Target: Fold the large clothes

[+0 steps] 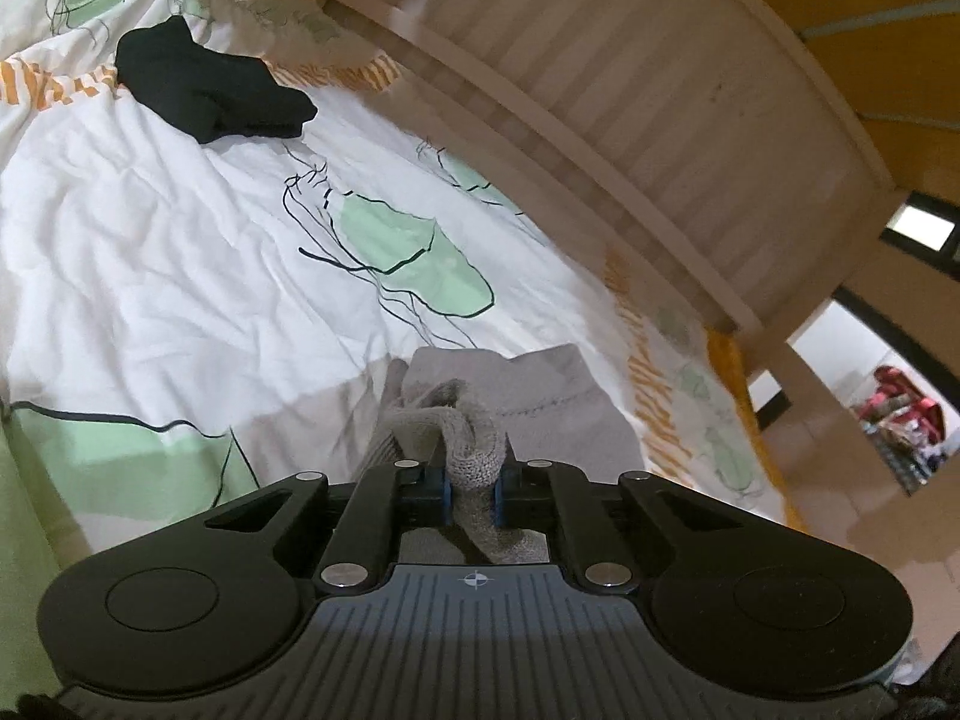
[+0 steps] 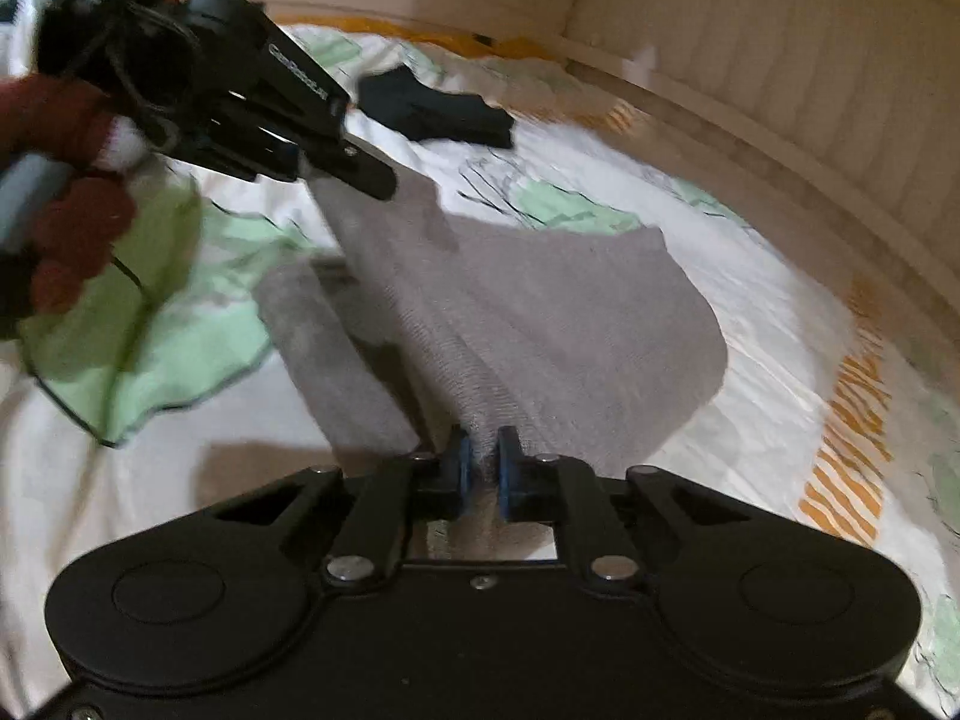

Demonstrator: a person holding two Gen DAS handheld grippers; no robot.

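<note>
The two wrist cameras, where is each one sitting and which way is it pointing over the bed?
Left wrist: sits on the left gripper, looking forward and down across the bedspread toward the slatted bed frame; its jaws are shut on the grey knit garment.
Right wrist: sits on the right gripper, facing the same frame; jaws shut on the garment; the left gripper and a red-gloved hand show at upper left.
Shared: the garment, the bedspread, the black clothing, the bed frame.

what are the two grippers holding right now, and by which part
Both hold the grey knit garment. The left gripper pinches a bunched ribbed edge, the right gripper another edge. The cloth hangs stretched between them above the bed sheet.
</note>
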